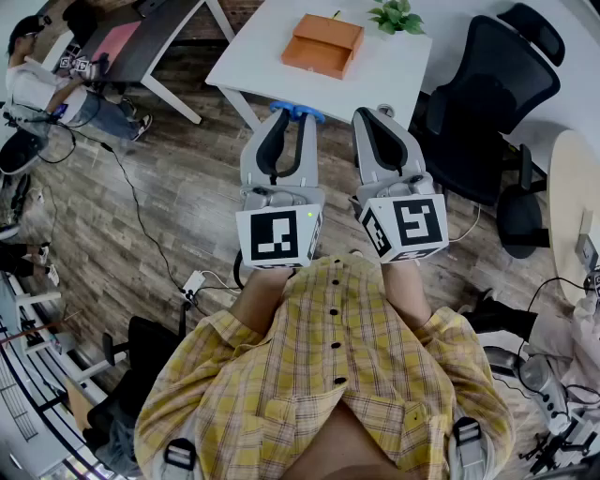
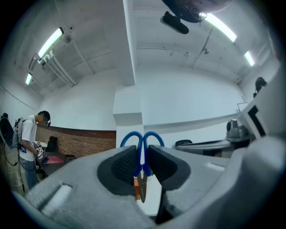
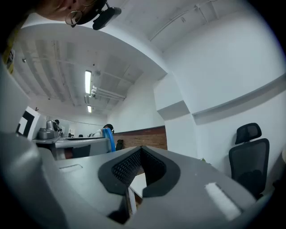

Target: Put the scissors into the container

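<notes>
Plainly the scissors (image 1: 297, 112) are off the table and in the left claw (image 1: 292, 120), whose pads are pinching them where the two blue handle loops meet. In the left gripper view the loops stand up beyond the tips of the left claw (image 2: 142, 163). The blade of the scissors (image 2: 141, 150) runs back down between the jaws, so their long axis lies along the claw, handles leading. The right claw (image 1: 378, 120) hangs just beside the left one at about the same height. Its jaws are pressed together on nothing, as the right gripper view shows of the right claw (image 3: 139, 165). The orange container (image 1: 323, 44) sits on the white table (image 1: 253, 47), ahead of both claws and a little to the right of the left one, with the table's near edge between. The left arm carries the load, so my judgement is that the coming move is a forward reach over that edge until the scissors hang above the container. Nothing seems to stand in that path. A small potted plant (image 1: 398, 14) is at the far corner beyond the container, and a black office chair (image 1: 478, 94) stands to the right of the table. Another person (image 1: 37, 84) is well apart at the upper left.
</notes>
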The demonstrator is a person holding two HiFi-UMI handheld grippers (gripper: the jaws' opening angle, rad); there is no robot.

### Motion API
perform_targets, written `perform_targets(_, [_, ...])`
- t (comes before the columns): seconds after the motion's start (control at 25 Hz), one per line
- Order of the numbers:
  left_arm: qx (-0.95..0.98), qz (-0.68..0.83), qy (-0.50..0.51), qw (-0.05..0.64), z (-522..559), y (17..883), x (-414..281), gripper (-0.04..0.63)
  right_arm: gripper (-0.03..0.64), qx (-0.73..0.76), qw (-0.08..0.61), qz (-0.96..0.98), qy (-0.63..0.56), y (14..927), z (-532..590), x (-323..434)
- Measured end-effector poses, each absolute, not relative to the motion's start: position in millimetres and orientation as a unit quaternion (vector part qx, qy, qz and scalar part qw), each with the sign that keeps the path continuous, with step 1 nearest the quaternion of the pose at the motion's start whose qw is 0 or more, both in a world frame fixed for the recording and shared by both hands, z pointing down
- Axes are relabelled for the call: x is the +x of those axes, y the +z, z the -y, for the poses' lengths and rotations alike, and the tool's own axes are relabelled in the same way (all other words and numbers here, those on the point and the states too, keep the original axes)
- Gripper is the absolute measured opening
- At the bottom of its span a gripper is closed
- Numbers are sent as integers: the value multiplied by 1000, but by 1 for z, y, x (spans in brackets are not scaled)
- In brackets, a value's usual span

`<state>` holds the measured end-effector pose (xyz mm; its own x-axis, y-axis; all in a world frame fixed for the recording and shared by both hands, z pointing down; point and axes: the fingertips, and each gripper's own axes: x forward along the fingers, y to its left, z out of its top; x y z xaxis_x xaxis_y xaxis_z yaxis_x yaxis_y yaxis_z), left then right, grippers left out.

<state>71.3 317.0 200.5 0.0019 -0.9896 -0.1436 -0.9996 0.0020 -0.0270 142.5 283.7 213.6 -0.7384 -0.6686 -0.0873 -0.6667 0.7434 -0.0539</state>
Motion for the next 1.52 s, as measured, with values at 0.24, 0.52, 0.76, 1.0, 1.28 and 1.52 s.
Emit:
perform_targets(0.24, [-704,-707,24,66,-320,205,78,89,6,-345,53,-937,-8,214,-287,147])
perform_targets(0.52, [-688,-721,26,69,-329,205,103,89,6,-310,74,-947,-31,211,-295,169])
perform_targets(0.76, [-671,-738,16,67,-330,218,127,89,6,-302,63,-951,-27,222,-292,189])
perform_targets(1.0, [-662,-746,21,66,-333,220,146,89,6,-297,65,-952,-28,224,-292,207])
perform_targets(1.28, [-661,-747,17,66,-325,228,147,89,6,-302,62,-951,-28,231,-284,210])
perform_targets(1.52, [-665,-743,24,63,-311,231,133,89,6,-308,53,-950,-23,236,-272,195])
